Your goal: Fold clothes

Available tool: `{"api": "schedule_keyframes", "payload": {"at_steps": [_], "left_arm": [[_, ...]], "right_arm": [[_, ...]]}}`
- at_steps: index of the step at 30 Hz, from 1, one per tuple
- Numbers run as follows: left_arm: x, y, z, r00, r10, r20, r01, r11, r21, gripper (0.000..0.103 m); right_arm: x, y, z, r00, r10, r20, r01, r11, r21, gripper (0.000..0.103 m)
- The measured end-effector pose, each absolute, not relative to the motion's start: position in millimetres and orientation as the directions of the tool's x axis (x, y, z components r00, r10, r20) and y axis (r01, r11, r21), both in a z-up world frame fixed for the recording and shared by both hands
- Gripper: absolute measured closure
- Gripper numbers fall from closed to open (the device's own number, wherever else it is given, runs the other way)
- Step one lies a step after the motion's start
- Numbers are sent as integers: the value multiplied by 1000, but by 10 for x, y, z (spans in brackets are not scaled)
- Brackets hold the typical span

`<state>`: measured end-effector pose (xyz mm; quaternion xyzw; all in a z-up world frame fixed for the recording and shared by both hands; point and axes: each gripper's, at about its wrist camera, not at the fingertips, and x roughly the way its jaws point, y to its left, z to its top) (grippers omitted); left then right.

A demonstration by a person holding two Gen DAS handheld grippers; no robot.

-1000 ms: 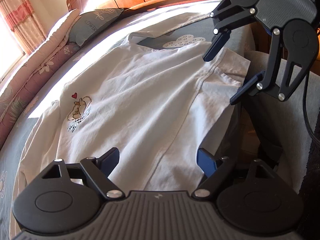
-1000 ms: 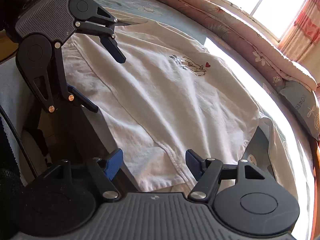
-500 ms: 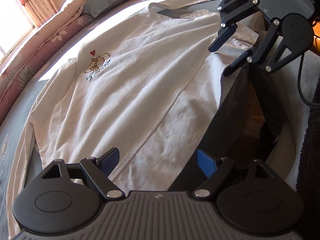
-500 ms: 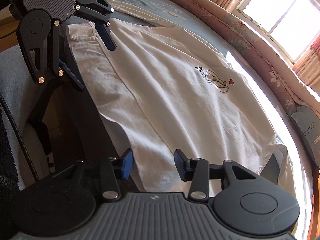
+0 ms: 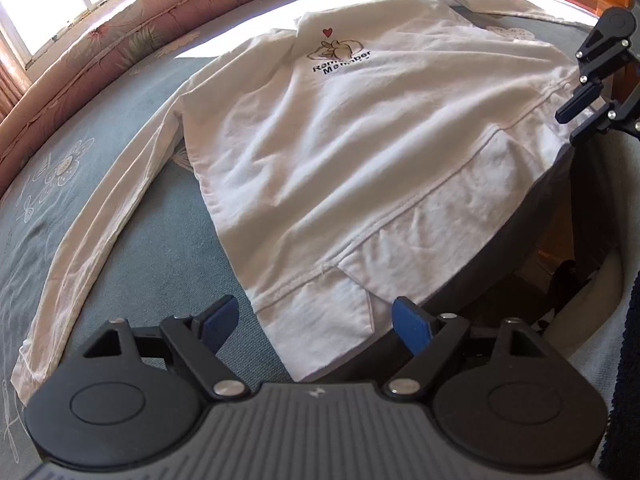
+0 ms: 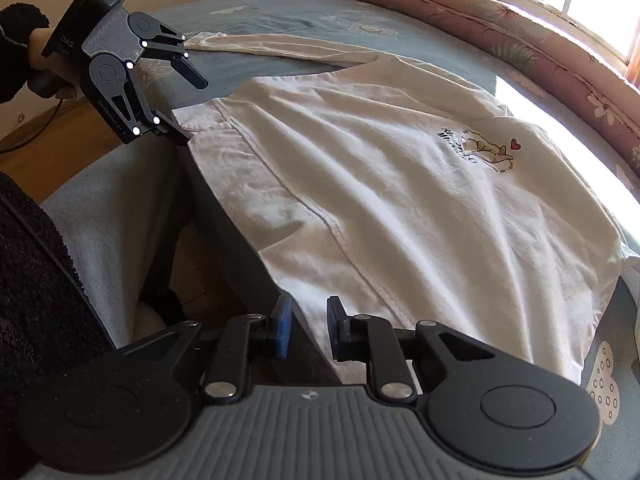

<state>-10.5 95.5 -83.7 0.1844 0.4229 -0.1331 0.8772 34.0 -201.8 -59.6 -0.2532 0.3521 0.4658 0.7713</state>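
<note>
white shirt (image 5: pixel 360 152) flat at bed (image 5: pixel 132 184) edge; left gripper (image 5: pixel 316 322) wide open over hem corner; right gripper (image 6: pixel 306 330) closing on hem, pads not yet pressing.

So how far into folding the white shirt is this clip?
Barely started. Done: the white shirt lies spread flat, print up, on the bed, sleeve stretched out, no fold visible. In hand: the right gripper is closing on one hem corner, cloth between its jaws; the left gripper is wide open at the other corner, gripping nothing. Left: every fold.
</note>
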Motion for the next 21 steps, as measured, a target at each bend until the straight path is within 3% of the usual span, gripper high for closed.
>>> {"api": "schedule_keyframes", "payload": {"at_steps": [2,4,8,12,13,16,18,21], "left_arm": [[32,847,-720,620,-159,-768,394,910,130,20],[182,700,-687,609,-255,-751,419,907,31,20],[451,321,-830,560,-381,-736,496,865,-70,20],[472,232,-1105,498,-356,-790,461,881,-107,20],[411,275,-1156,498,-347,-795,447,888,-107,20],[194,393,-1122,495,-340,-800,466,881,-86,19],[149,473,-1042,449,-331,-830,466,879,-98,19],[315,639,-818,478,-347,-807,440,890,-122,19]], "right_arm": [[409,-2042,-519,339,547,-765,-881,470,-54,71],[580,-2034,-458,410,510,-756,-831,550,-79,57],[884,-2082,-553,478,416,-773,-716,695,-70,54],[932,-2251,-807,434,388,-813,-627,778,37,51],[842,-2299,-813,429,405,-807,-630,775,54,38],[637,-2416,-817,405,439,-802,-642,761,92,19],[568,-2467,-805,379,445,-811,-654,749,105,18],[668,-2522,-700,366,471,-803,-645,750,145,18]]}}
